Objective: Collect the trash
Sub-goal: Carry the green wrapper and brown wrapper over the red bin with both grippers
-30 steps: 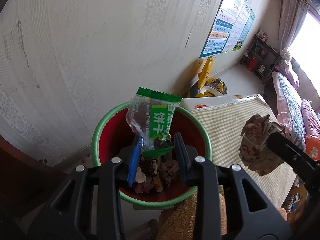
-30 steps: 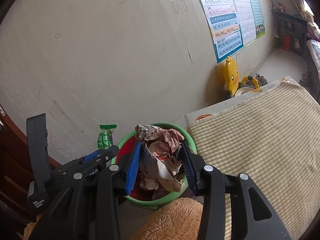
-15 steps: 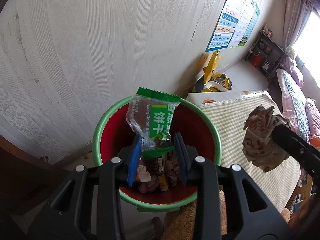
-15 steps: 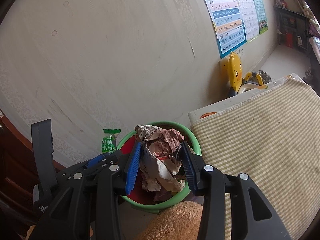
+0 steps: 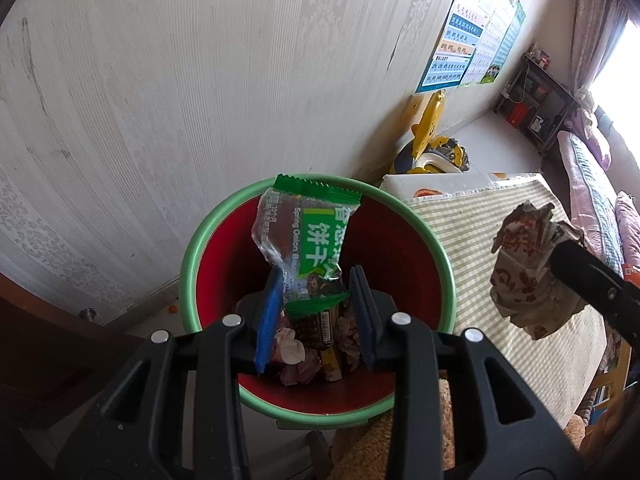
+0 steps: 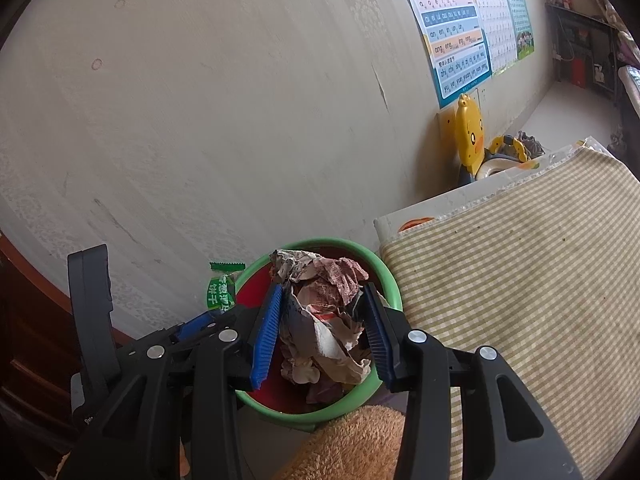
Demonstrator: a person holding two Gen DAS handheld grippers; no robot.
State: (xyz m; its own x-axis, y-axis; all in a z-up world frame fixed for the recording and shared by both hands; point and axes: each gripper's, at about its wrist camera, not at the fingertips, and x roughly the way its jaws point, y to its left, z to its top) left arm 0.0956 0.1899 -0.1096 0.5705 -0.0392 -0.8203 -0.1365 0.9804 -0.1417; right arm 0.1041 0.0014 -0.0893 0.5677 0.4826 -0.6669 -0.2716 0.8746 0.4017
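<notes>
Left wrist view. 1 left gripper [image 5: 316, 304], black frame with blue pads, pinching the lower end of 1 green and clear biscuit wrapper [image 5: 306, 240] printed "Spring Onion"; the wrapper stands upright above the jaws, directly over the mouth of the bin. 1 round waste bin [image 5: 192, 248], green rim, red inside, standing on the floor against a pale patterned wall [image 5: 200, 80]. Bin contents: several wrappers and crumpled scraps [image 5: 316, 344] lying at the bottom. To the right, 1 crumpled paper ball [image 5: 528, 272], brownish with red print, gripped at the tip of the right gripper's black finger [image 5: 588, 280], held beside the bin rim and above a green-and-white checked cloth [image 5: 480, 216]. Background: 1 yellow duck-shaped child's seat [image 5: 430, 144], 1 alphabet wall chart [image 5: 460, 52], 1 dark shelf unit [image 5: 536, 100].

Right wrist view. 1 right gripper [image 6: 320, 320], blue pads pressed against both sides of the crumpled paper ball [image 6: 320, 316], which fills the gap between them and hangs over the waste bin [image 6: 384, 276]. At the left, the left gripper [image 6: 192, 326] is seen from the side with the biscuit wrapper [image 6: 220, 292] upright at its tip, near the bin's left rim. The checked cloth [image 6: 520, 272] lies just right of the bin. 1 tan fuzzy fabric item [image 6: 352, 448] sits at the lower edge, below the bin.
</notes>
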